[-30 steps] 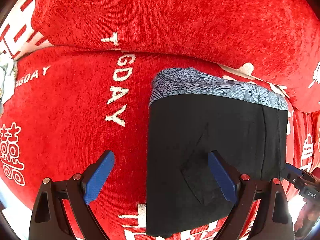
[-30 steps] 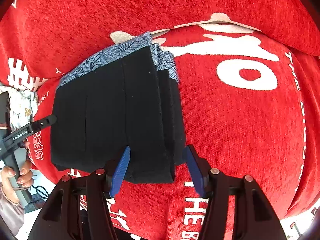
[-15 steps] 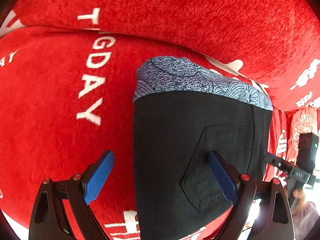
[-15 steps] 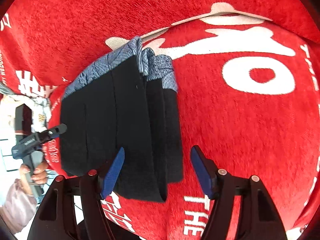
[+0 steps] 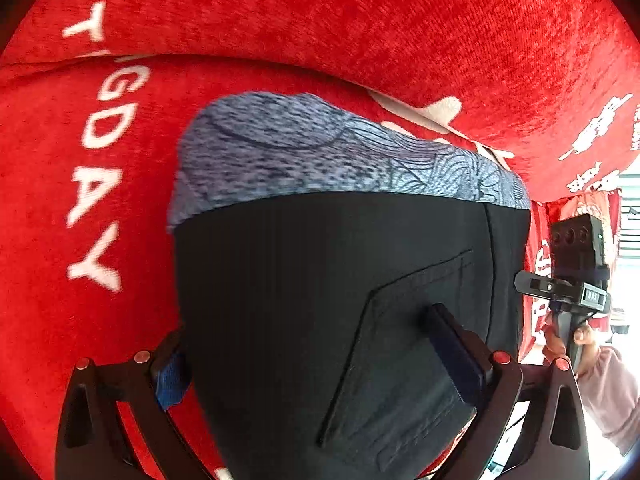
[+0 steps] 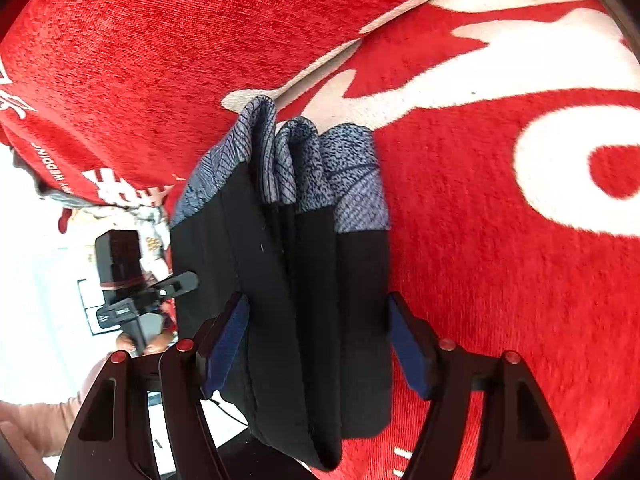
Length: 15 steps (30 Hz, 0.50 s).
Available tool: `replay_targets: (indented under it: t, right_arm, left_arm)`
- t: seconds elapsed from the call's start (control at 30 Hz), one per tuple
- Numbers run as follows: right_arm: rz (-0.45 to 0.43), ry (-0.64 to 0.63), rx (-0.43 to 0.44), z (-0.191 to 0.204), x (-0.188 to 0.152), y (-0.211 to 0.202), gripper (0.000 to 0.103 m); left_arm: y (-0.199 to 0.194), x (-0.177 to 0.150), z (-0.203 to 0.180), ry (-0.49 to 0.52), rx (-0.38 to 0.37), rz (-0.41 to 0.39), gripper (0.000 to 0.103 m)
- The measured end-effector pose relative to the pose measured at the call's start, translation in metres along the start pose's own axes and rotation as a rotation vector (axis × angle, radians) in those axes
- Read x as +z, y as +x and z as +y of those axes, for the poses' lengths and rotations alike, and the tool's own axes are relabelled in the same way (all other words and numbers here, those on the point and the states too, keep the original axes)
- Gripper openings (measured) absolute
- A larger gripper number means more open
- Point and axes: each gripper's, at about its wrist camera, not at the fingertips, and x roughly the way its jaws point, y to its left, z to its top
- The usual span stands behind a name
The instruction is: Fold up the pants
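Left wrist view showed the folded pants (image 5: pixel 320 300) lying on the red cover (image 5: pixel 60 320). My left fingers (image 5: pixel 452 356) had just spread wide astride one edge; right fingers (image 6: pixel 228 332) opened around the layered edge, gripping nothing. Next, I judged, both must close evenly.

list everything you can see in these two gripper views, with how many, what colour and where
folded pants: one, black with a blue-grey patterned band at the far end, lying on the red cover
back pocket: one, black, on the top layer of the pants
red cover: one, red with white lettering, under and behind the pants
left gripper: one, black with blue pads, open, astride the pants' near end
right gripper: one, black with blue pads, open, jaws just widened, astride the stacked layers
hand: one, holding the right gripper's handle
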Motion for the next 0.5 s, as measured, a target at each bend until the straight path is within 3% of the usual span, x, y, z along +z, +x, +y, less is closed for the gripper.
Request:
replay_targets:
  t: [0.17,0.3,0.37,0.5]
  right_arm:
    - [0.022,0.008,0.045,-0.009,0.012,0.006,0.074]
    - [-0.003,0.090,0.073,-0.017,0.011,0.009,0.072]
    - [-0.008,0.088,0.041,-0.012,0.009,0.006,0.060]
    - [-0.039,0.073,0.033,0.001,0.003,0.001,0.045]
  left_arm:
    - [0.007,0.000,-0.005,0.000,0.010,-0.017,0.102]
    - [0.009,0.002,-0.008,-0.018,0.024,-0.009,0.102]
    - [0.008,0.001,-0.013,-0.012,0.019,-0.022,0.091]
    - [-0.007,-0.007,-0.020,-0.005,0.012,-0.062,0.072]
